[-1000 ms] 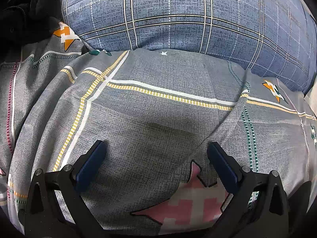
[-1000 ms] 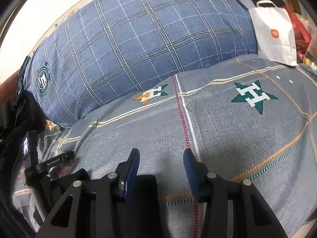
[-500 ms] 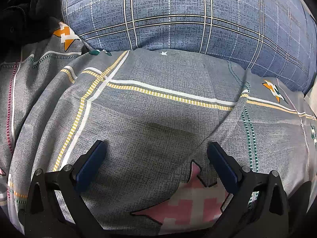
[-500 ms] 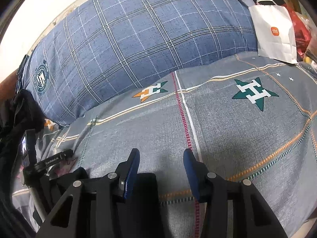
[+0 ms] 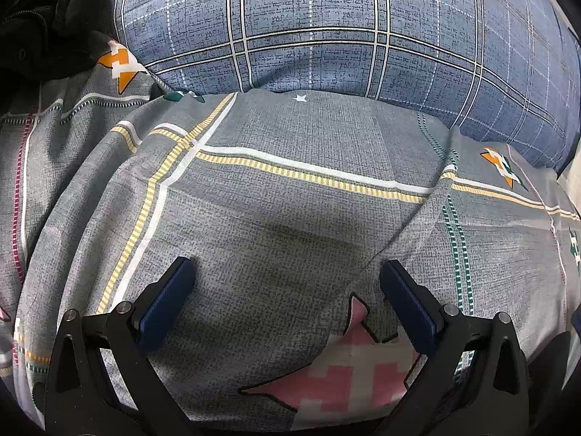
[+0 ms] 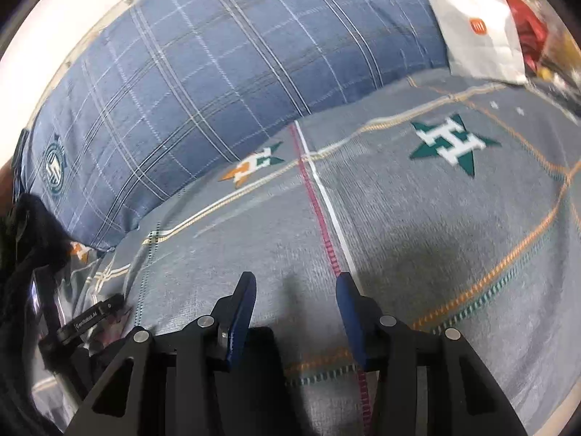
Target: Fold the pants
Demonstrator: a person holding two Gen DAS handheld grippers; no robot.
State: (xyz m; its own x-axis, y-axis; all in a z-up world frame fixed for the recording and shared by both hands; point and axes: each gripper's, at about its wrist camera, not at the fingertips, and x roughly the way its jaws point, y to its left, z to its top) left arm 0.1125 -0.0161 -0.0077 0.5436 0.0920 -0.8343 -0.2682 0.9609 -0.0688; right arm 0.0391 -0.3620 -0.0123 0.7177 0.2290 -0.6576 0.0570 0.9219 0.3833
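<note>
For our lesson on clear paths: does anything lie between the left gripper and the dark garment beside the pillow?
Nothing visible does. Only rumpled grey bedsheet lies between the open left gripper and the dark garment; the blue plaid pillow sits beside that path, not across it.

Pants (image 5: 47,14): dark, nearly black garment, lying crumpled and unfolded in a heap at the far left edge of the bed, beside the blue plaid pillow; also showing in the right wrist view (image 6: 25,239). Details too dark to tell.
</note>
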